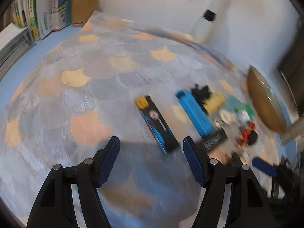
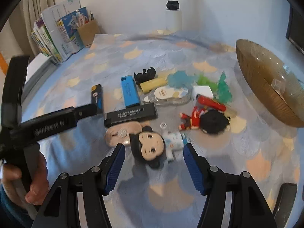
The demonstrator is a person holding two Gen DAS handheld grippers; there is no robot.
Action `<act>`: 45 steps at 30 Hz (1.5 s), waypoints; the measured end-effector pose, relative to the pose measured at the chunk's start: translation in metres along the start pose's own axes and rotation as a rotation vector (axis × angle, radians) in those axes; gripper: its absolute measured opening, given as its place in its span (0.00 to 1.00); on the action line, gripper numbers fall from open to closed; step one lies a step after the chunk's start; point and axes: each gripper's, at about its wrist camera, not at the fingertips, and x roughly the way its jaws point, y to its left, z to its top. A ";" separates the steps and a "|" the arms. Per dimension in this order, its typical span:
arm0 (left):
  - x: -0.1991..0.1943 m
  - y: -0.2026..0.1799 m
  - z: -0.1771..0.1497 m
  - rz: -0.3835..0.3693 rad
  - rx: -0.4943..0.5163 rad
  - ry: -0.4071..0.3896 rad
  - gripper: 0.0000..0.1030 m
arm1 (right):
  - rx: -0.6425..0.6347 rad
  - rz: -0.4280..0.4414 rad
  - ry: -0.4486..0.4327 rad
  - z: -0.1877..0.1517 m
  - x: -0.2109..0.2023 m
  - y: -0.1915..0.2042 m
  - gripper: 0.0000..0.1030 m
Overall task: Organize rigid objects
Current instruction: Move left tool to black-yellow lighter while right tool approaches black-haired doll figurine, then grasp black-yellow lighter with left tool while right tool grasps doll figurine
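A pile of small objects lies on the scale-patterned mat. In the right wrist view my right gripper [image 2: 153, 150] is open, with a big-headed doll in white [image 2: 152, 148] lying between its fingertips. Beyond it lie a doll in red [image 2: 197, 119], a black bar [image 2: 131, 115], a blue box [image 2: 130, 91], a black-and-blue box [image 2: 96, 96], a tape dispenser [image 2: 169, 95] and green plastic trees [image 2: 224, 89]. My left gripper [image 1: 151, 142] is open and empty, near the black-and-blue box [image 1: 156, 123]; it also shows in the right wrist view [image 2: 85, 112].
A brown ribbed glass bowl [image 2: 266, 87] stands at the right, also seen in the left wrist view [image 1: 266, 100]. Books [image 2: 55, 38] and a cardboard pen holder [image 2: 88, 31] stand at the back left by the wall. A white pole [image 2: 173, 3] rises at the back.
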 end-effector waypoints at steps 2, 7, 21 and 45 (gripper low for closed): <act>0.006 -0.005 0.006 0.047 0.023 -0.013 0.64 | -0.014 -0.037 0.013 0.002 0.009 0.005 0.60; 0.017 -0.021 0.011 0.126 0.105 -0.037 0.45 | -0.029 -0.064 -0.005 -0.001 0.011 0.002 0.60; 0.004 -0.004 0.007 0.069 0.106 -0.018 0.26 | 0.026 -0.107 0.051 -0.033 -0.031 -0.076 0.61; -0.017 -0.015 -0.002 -0.066 0.080 -0.093 0.19 | -0.069 0.028 0.055 -0.026 -0.023 -0.041 0.53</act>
